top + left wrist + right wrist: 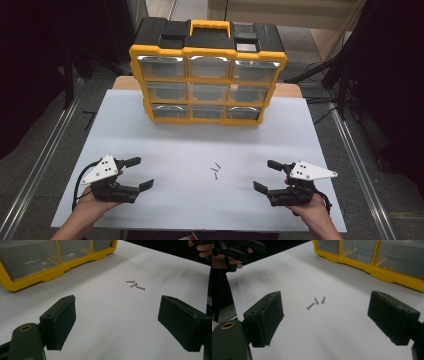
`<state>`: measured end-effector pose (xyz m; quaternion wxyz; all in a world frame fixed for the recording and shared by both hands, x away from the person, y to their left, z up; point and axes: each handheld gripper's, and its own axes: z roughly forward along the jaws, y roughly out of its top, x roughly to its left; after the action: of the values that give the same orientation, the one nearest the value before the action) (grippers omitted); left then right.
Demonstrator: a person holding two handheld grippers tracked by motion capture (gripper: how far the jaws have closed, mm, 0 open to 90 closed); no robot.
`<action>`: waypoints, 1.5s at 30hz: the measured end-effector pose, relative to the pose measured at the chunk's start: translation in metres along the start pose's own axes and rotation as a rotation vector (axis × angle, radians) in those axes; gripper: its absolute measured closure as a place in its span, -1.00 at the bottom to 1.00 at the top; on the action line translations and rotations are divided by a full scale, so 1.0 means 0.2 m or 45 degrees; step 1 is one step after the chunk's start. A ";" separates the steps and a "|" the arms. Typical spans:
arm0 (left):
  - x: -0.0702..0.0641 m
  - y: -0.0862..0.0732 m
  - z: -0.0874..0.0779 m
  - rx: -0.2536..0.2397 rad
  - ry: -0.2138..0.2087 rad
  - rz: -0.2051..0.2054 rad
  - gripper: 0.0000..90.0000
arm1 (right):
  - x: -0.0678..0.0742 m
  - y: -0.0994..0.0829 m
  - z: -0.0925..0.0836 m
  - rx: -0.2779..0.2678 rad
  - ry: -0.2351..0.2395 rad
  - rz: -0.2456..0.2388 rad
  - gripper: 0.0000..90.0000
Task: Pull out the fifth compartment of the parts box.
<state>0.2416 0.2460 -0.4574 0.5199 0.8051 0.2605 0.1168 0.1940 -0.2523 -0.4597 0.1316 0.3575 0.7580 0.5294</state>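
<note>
Both tools, left [140, 173] and right [266, 175], gape released beside three unmarked screws [216, 170]; no writing legible.

Ahead of me, at the far side of the white table [165, 150], stands a yellow and black organiser box [207, 70] with three rows of clear drawers and a yellow handle on top. Beyond it lies a grey floor [360, 145], with dark stands at left and right
</note>
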 end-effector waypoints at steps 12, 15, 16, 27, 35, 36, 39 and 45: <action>0.01 0.00 0.00 -0.006 0.013 -0.005 -0.67 | -0.01 0.00 0.00 -0.010 -0.001 0.007 -0.68; 0.02 -0.01 0.00 -0.007 0.017 -0.020 -0.66 | -0.01 0.00 0.01 -0.016 0.000 0.005 -0.68; 0.02 -0.01 0.00 -0.012 0.019 -0.022 -0.67 | -0.01 0.00 0.01 -0.016 0.003 0.006 -0.68; 0.03 0.00 0.02 -0.050 -0.004 -0.030 -0.67 | -0.02 0.00 0.04 -0.006 0.021 -0.019 -0.68; 0.03 0.00 -0.01 -0.044 0.035 -0.045 -0.67 | 0.00 0.00 0.07 0.006 0.043 -0.054 -0.68; 0.03 0.00 -0.01 -0.051 0.035 -0.046 -0.67 | 0.00 0.00 0.07 0.006 0.043 -0.054 -0.68; 0.03 -0.01 -0.02 -0.048 0.050 -0.047 -0.67 | 0.01 0.00 0.07 0.014 0.049 -0.042 -0.68; 0.02 -0.01 -0.03 -0.057 0.052 -0.048 -0.67 | -0.01 -0.01 0.09 0.026 0.071 0.012 -0.68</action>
<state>0.2423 0.2533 -0.4564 0.5344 0.7857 0.2836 0.1291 0.2050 -0.2401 -0.4684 0.1043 0.3473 0.7651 0.5320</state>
